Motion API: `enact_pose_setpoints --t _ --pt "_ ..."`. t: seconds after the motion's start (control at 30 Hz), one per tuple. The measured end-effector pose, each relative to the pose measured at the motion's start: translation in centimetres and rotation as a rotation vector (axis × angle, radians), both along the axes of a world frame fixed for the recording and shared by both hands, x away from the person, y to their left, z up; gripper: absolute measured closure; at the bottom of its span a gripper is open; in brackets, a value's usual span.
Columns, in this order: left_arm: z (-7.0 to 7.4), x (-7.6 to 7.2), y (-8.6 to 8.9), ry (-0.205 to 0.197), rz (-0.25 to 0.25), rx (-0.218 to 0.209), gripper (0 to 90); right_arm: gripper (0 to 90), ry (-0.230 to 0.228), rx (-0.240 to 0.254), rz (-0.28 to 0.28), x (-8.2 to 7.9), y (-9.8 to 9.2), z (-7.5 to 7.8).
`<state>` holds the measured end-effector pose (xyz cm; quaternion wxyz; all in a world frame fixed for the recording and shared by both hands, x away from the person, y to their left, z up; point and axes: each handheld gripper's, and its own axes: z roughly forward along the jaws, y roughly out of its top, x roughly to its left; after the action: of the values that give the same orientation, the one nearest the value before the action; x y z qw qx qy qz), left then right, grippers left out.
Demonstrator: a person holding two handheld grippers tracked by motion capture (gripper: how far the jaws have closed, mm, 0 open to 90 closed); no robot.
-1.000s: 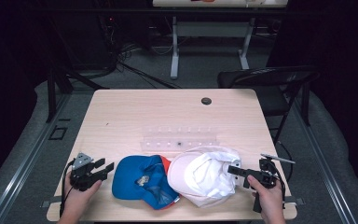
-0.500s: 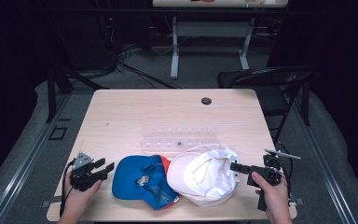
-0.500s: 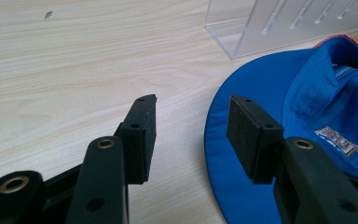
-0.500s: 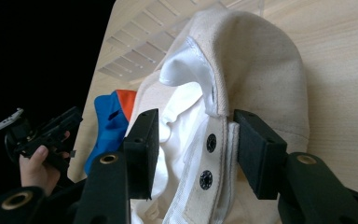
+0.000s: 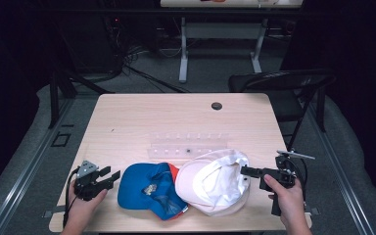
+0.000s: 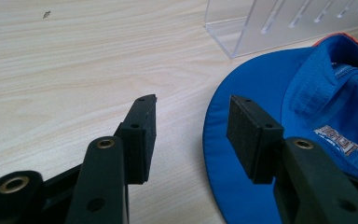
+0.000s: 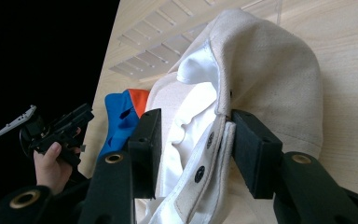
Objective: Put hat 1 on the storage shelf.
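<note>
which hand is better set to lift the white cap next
Right, probably. The right claw is open with the white cap's snap strap and back edge between its jaws. The left claw is open over bare table beside the blue cap.

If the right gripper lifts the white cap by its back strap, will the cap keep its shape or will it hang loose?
The white cap will probably sag: its cloth already folds and creases on the table. It looks light, thin fabric with a thin lining. The strap between the right gripper jaws is narrow, so the cap may swing or twist from it.
</note>
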<state>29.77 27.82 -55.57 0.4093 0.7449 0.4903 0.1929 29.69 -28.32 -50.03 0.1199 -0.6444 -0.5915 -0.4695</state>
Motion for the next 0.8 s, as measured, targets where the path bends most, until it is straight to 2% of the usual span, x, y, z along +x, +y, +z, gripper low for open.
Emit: enact_pose_setpoints --t 0.17,0.37,0.43,0.47,0.63,0.8 --pt "0.0 0.0 0.0 0.006 -0.005 0.006 53.1 54.6 0.026 0.001 0.0 0.4 0.1 -0.7" --pt "0.0 0.0 0.0 0.007 -0.005 0.007 53.0 54.3 0.066 0.005 -0.006 1.3 0.0 -2.2" --pt "0.0 0.0 0.0 0.006 -0.004 0.006 53.0 54.3 0.075 -0.014 0.001 1.3 -0.1 -2.2" --pt "0.0 0.0 0.0 0.006 -0.005 0.006 53.0 54.3 0.074 0.003 0.003 1.4 0.1 -2.5" --pt "0.0 0.0 0.0 0.006 -0.005 0.005 52.9 55.0 0.092 -0.01 0.026 1.8 0.6 -2.6" --pt "0.0 0.0 0.0 0.006 -0.004 0.005 53.0 59.5 0.098 -0.033 0.045 1.9 0.8 -2.3"
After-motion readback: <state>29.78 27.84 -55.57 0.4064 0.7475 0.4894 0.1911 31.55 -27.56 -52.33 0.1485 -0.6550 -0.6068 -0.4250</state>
